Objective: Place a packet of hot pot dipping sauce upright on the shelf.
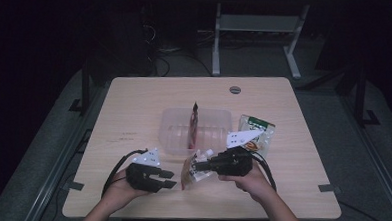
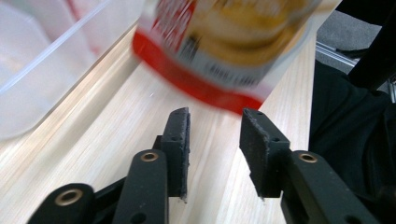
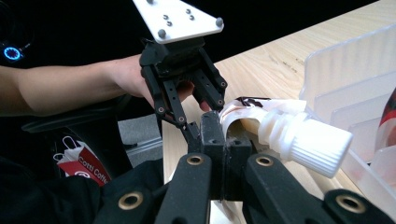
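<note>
Clamped in right claw [image 3: 224, 140]: spouted pouch [image 1: 194, 169], held above surface [image 1: 133, 118] just before clear bin [image 1: 170, 132]. Left claw [image 2: 215, 140] kept open, empty, just beside pouch.

Counter [image 1: 134, 113]: a light wood-grain top with rounded corners, seen from above in the high view
Cable port [image 1: 235, 89]: a round grey disc is set into the top near the far edge
Clear bin [image 1: 175, 134]: a see-through plastic container is placed on the middle of the counter, ribbed dividers being seen inside it
Green packet [image 1: 257, 132]: laid flat on the wood just beside the bin's right wall
Marks [image 1: 125, 136]: faint dark smudges are seen on the bare surface left of the bin
Near edge: the wood there is left bare
</note>
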{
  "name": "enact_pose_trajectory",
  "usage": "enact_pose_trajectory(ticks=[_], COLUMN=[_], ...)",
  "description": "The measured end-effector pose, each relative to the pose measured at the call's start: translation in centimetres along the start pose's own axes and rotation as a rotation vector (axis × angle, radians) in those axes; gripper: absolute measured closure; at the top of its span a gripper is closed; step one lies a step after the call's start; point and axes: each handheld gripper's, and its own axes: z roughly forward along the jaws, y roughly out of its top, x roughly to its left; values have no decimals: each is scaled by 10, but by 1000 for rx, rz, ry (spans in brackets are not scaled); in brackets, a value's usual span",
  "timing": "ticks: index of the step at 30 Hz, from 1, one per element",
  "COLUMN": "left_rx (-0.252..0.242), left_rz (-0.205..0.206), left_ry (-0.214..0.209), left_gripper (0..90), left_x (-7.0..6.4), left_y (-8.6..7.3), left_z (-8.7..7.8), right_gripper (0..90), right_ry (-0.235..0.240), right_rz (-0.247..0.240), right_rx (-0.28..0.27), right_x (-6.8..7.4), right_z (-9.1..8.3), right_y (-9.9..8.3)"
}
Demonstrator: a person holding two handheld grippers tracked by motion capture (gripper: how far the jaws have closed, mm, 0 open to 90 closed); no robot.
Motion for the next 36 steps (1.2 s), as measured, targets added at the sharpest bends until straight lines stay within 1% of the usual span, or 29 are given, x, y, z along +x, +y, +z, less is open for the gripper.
enact_pose_trajectory(ticks=[3, 4, 5, 8, 10, 11, 12, 14, 16, 17, 19, 21, 22, 23, 24, 25, 26, 27, 29, 30, 31, 33, 36], left_rx=[-3, -5, -5, -3, 0, 19, 19, 21, 25, 22, 30, 31, 34, 44, 38, 44, 44, 46, 45, 46, 39, 42, 32], left_rz=[-15, -22, -22, -24, -26, -18, -18, -23, -16, -23, -15, -18, -16, -1, -3, -1, -1, -2, 2, -9, -14, -12, -16], left_ry=[7, 8, 8, 15, 13, 15, 15, 15, 12, 8, 7, 4, 6, 7, 5, 6, 6, 5, 5, 4, 2, 1, -3], left_gripper=[589, 582, 573, 547, 531, 519, 509, 500, 486, 479, 467, 444, 440, 436, 428, 423, 422, 421, 416, 415, 415, 415, 414], left_x=[5, 6, 6, 11, 11, 11, 11, 10, 10, 9, 9, 8, 8, 8, 8, 8, 8, 8, 8, 8, 7, 7, 6], left_y=[-3, -4, -4, -6, -6, -7, -7, -8, -8, -8, -8, -8, -8, -8, -8, -8, -8, -8, -8, -8, -8, -8, -8], left_z=[-5, -6, -6, -7, -6, -4, -4, 0, 0, 1, 2, 3, 4, 3, 4, 3, 3, 4, 4, 5, 5, 5, 6], right_gripper=[898, 899, 899, 898, 898, 898, 898, 898, 898, 898, 898, 898, 898, 898, 898, 898, 898, 898, 898, 898, 898, 898, 898], right_ry=[-4, -7, -7, -22, -25, -37, -37, -46, -48, -49, -50, -52, -51, -53, -56, -57, -57, -63, -65, -69, -71, -74, -83], right_rz=[-11, -9, -9, -6, -10, -20, -20, -14, -16, -22, -31, -37, -46, -52, -54, -59, -59, -64, -70, -71, -68, -64, -66], right_rx=[-20, -18, -18, -34, -37, -45, -45, -49, -53, -53, -50, -52, -62, -63, -67, -66, -66, -69, -75, -75, -71, -71, -60], right_x=[0, 1, 1, 0, 0, -1, -1, -2, -2, -2, -2, -2, -2, -2, -3, -3, -3, -5, -9, -11, -13, -16, -23], right_z=[-5, -7, -7, -14, -16, -18, -18, -22, -23, -23, -23, -23, -23, -22, -21, -21, -21, -19, -16, -15, -13, -10, -4], right_y=[2, 3, 3, 8, 9, 12, 12, 20, 26, 28, 34, 38, 44, 48, 52, 55, 55, 63, 70, 74, 77, 85, 95])
